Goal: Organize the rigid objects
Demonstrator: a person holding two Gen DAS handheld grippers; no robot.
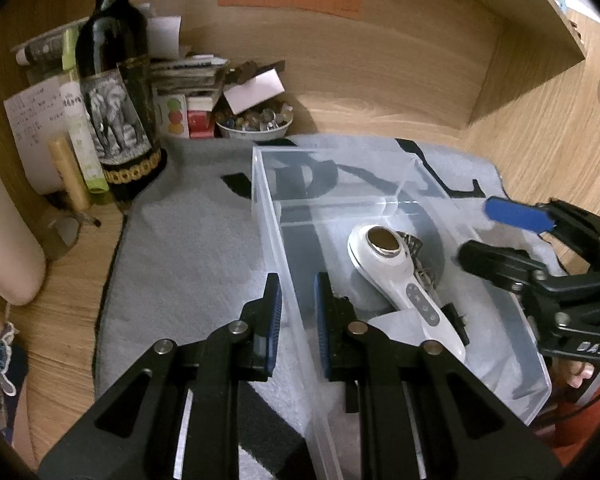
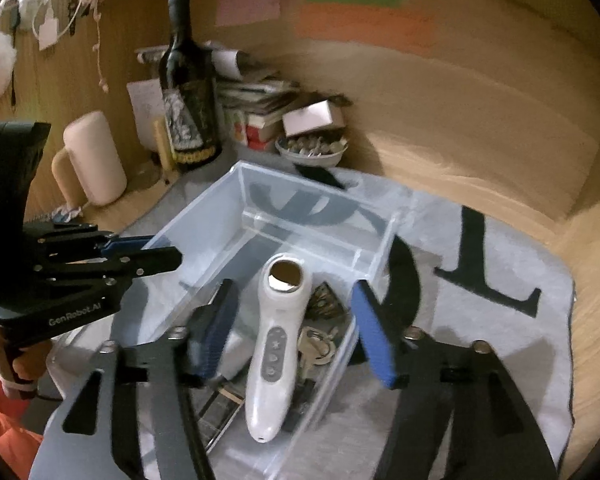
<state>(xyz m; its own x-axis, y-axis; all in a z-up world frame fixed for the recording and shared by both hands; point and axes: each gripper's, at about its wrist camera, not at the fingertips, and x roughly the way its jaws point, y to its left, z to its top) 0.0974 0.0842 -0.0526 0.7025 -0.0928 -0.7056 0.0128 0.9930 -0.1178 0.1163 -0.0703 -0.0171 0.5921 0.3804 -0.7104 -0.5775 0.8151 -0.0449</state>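
Note:
A clear plastic bin (image 1: 268, 216) (image 2: 204, 216) stands on a grey towel. Inside lie a white handheld device (image 1: 396, 276) (image 2: 278, 340), keys (image 2: 318, 346) and other small items. My left gripper (image 1: 298, 316) straddles the bin's left wall, one finger outside and one inside, narrowly open around the wall. It shows from the side in the right wrist view (image 2: 156, 252). My right gripper (image 2: 292, 332) is open wide and empty above the white device, its fingers either side. It shows in the left wrist view (image 1: 480, 232).
A dark wine bottle (image 1: 116, 92) (image 2: 188, 92), stacked papers and boxes (image 1: 188, 92), a bowl of small stones (image 1: 254, 122) (image 2: 312, 148) and a pink cylinder (image 2: 94, 156) stand at the back left of the wooden nook. The grey towel (image 1: 188, 248) (image 2: 480, 320) covers the desk.

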